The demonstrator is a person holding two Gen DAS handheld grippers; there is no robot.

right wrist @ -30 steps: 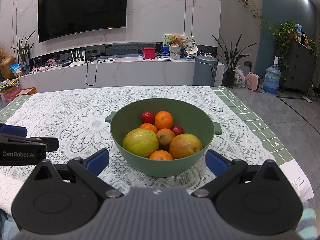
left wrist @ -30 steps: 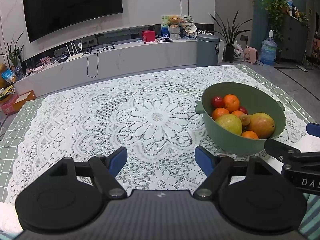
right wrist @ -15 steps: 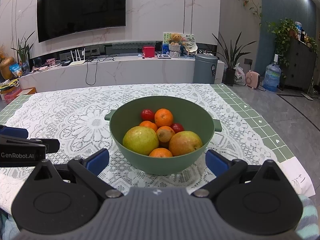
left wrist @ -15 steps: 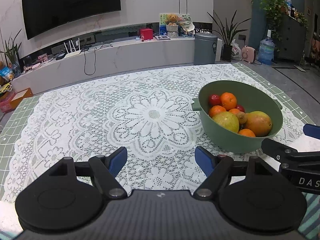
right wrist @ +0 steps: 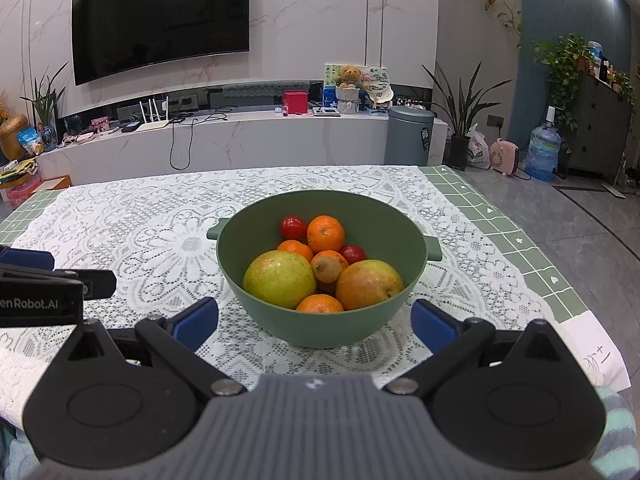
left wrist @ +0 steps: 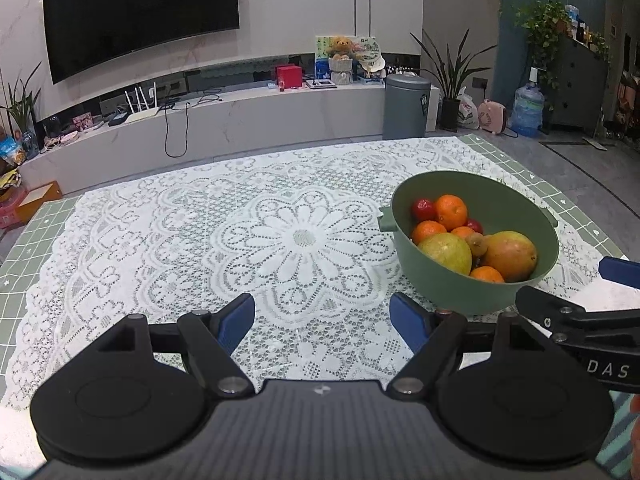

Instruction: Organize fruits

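A green bowl (right wrist: pixel 384 216) stands on the lace tablecloth, and shows at the right in the left wrist view (left wrist: pixel 532 196). It holds a yellow-green pear (right wrist: pixel 279 279), a reddish mango (right wrist: pixel 368 283), several oranges (right wrist: pixel 325 233), a kiwi (right wrist: pixel 325 270) and small red fruits (right wrist: pixel 293 227). My right gripper (right wrist: pixel 316 322) is open and empty, just in front of the bowl. My left gripper (left wrist: pixel 322 318) is open and empty over the cloth, left of the bowl.
The lace cloth (left wrist: pixel 296 240) covers a green gridded table (right wrist: pixel 516 240). A paper note (right wrist: pixel 596 364) lies at the table's right front corner. Behind are a TV console, a grey bin (right wrist: pixel 410 134) and plants.
Both grippers have drawn back slightly toward the near edge; the bowl looks a little farther away. Both stay open.
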